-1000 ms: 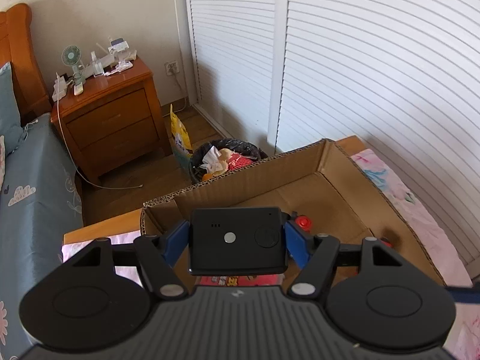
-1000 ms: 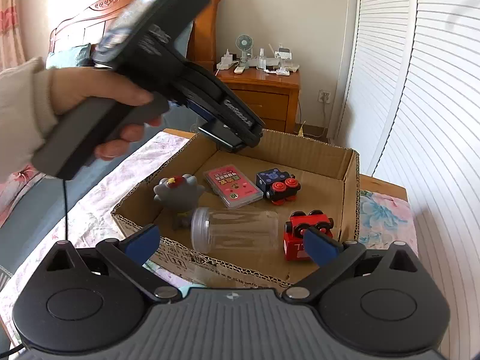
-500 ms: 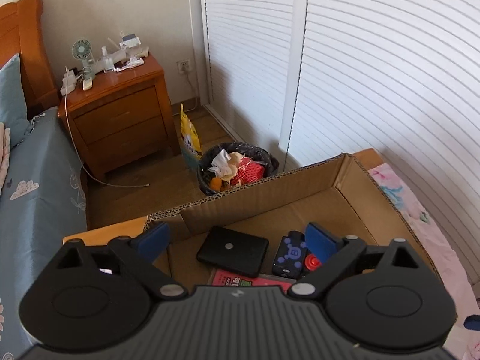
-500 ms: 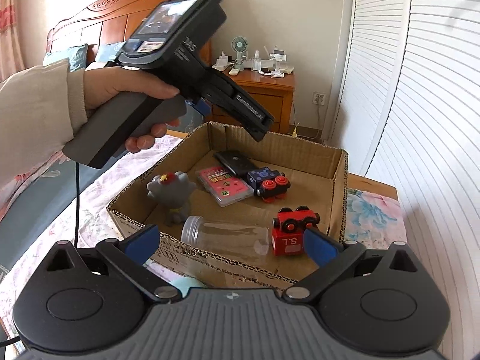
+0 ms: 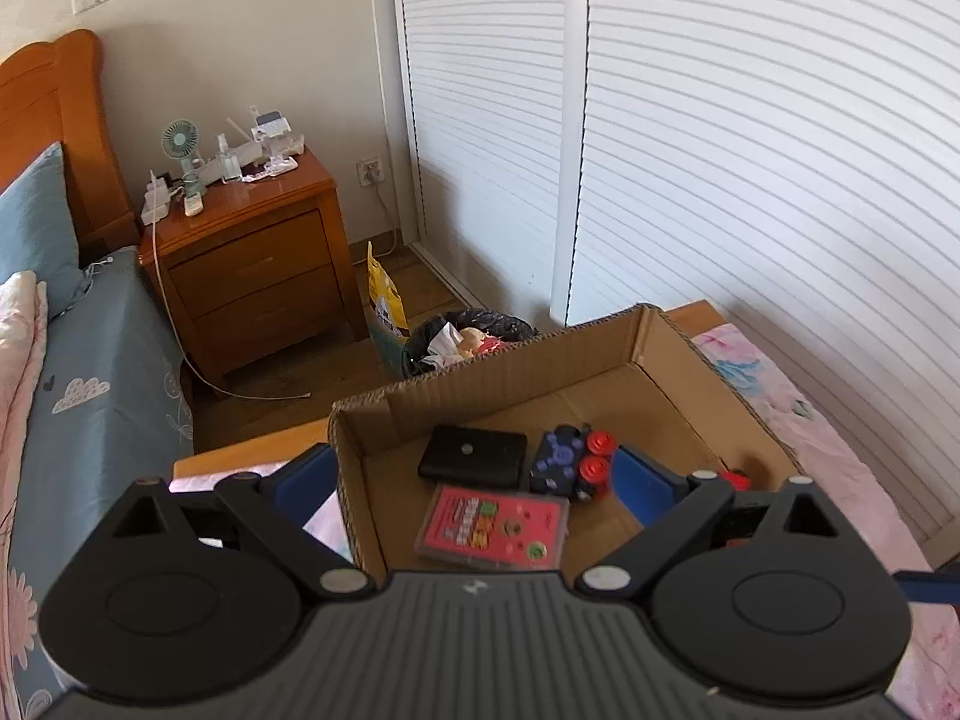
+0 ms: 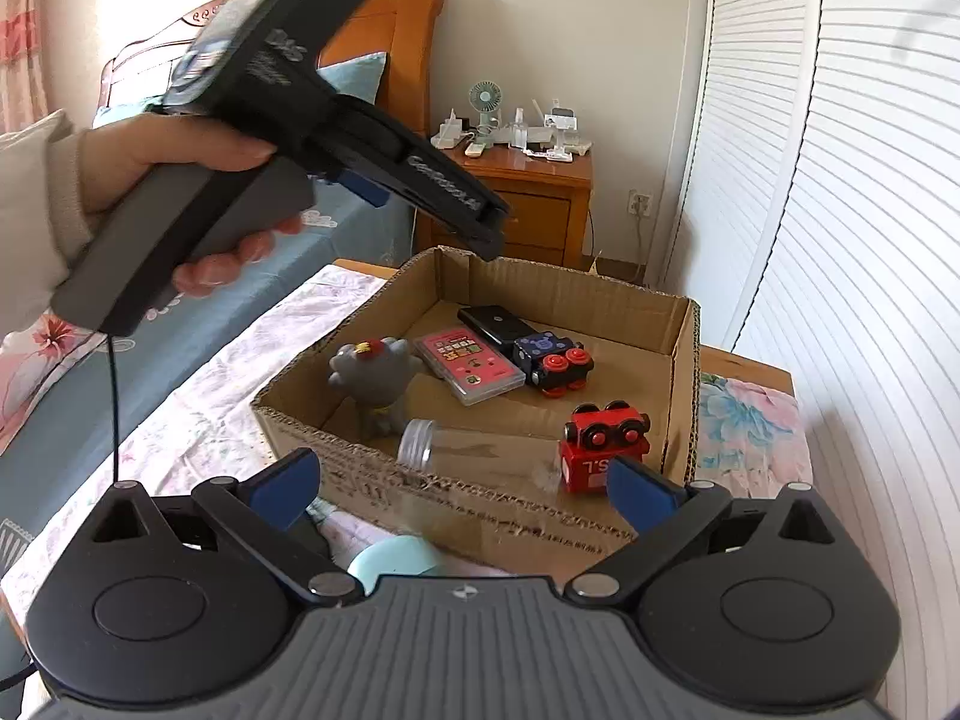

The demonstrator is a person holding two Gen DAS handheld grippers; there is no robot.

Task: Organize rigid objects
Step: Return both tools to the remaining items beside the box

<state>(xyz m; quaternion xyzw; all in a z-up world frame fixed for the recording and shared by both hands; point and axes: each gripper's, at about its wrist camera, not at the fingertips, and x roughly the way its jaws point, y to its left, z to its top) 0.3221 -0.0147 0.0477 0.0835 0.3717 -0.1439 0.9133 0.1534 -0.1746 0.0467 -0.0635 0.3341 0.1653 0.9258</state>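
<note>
The shallow brown cardboard box (image 6: pixel 678 360) sits on a floral-sheeted surface beside the bed and already holds six things. By the far wall lies the flat black rectangular device (image 5: pixel 472 457), w/ the dark blue toy block with red wheels (image 5: pixel 570 462) just beside it and the pink card-style toy in a clear case (image 5: pixel 492 527) in front of both. Nearer the right wrist cam are the grey plush-looking figure with a red topknot (image 6: pixel 372 369), the clear plastic jar lying on its side (image 6: pixel 474 453) and the red toy train car with black wheels (image 6: pixel 603 441).

The left gripper (image 5: pixel 474 480) hangs above the box's near-left corner, fingers wide apart, nothing between them. The right gripper (image 6: pixel 462 489) sits outside the box's near wall, fingers spread too, empty.

Judgement: the task looks mostly done, since every rigid item in view is in the box (loosely laid, not lined up). One possible leftover: a pale blue rounded thing (image 6: pixel 396 561) outside the box, just under the right gripper; too hidden to tell what it is. If it counts, the right gripper is nearest for the pick. Otherwise only tidying inside the box remains, e.g. standing the jar up.
</note>
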